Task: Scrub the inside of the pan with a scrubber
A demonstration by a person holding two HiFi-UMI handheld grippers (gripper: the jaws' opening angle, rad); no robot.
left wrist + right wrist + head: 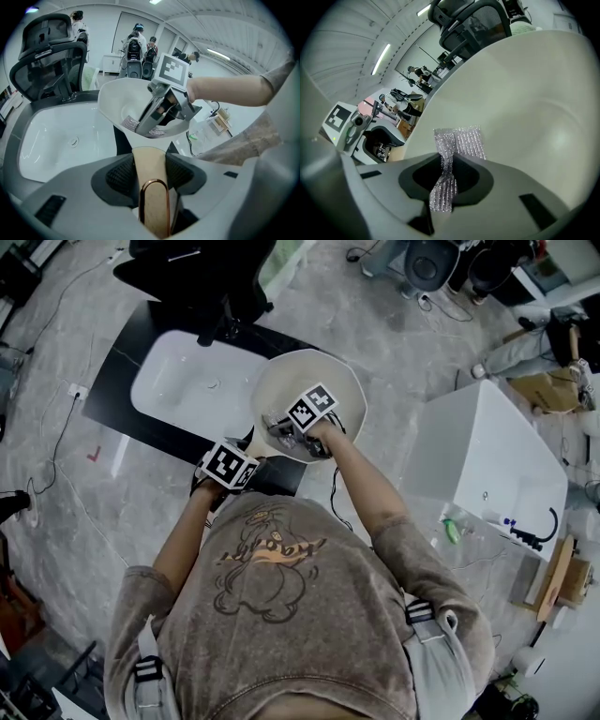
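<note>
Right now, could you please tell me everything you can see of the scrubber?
The scrubber is a silvery, glittering mesh strip, soft-looking and ribbed. The right tool pinches it near its middle, where it bunches and twists; one end hangs behind the jaws, the other fans out flat against the pale inner wall of the pan.

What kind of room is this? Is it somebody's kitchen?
Probably not a home kitchen. It looks more like a lab or workshop: the white sink sits in a lone black counter on an open floor, an office chair stands behind it, and a cardboard box lies nearby.
</note>
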